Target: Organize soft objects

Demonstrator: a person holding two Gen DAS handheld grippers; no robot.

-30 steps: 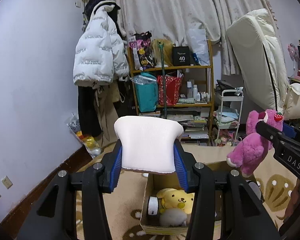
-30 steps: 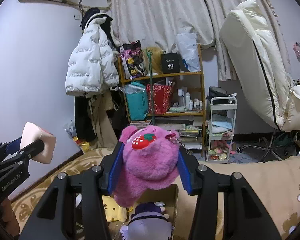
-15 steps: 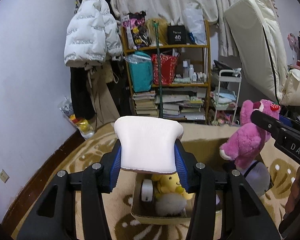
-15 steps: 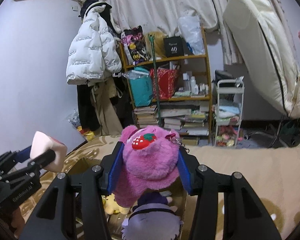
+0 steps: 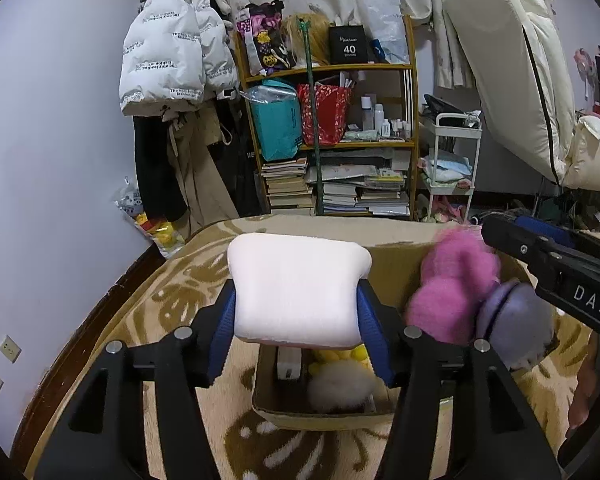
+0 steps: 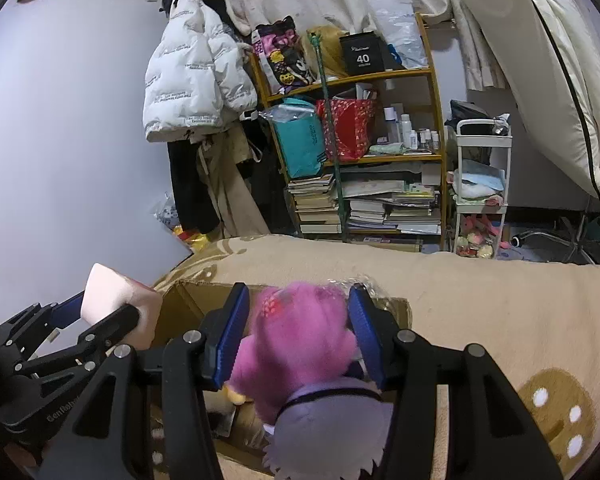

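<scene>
Your left tongs (image 5: 296, 312) clamp a pale pink foam cushion (image 5: 298, 288) above the open cardboard box's (image 5: 320, 414) left edge; your right tongs (image 6: 298, 332) grip a fuzzy magenta plush bear (image 6: 300, 344) over the purple plush (image 6: 332, 424). Released here, the bear could roll off it and out.

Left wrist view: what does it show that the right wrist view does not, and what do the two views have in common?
Only the left wrist view shows the fluffy white plush and the yellow plush lying inside the cardboard box.

Only the right wrist view shows the brown smiley pattern on the beige blanket.

Both show the white foam block clamped in the left gripper, the pink plush between the jaws of the right gripper, and the purple plush.
</scene>
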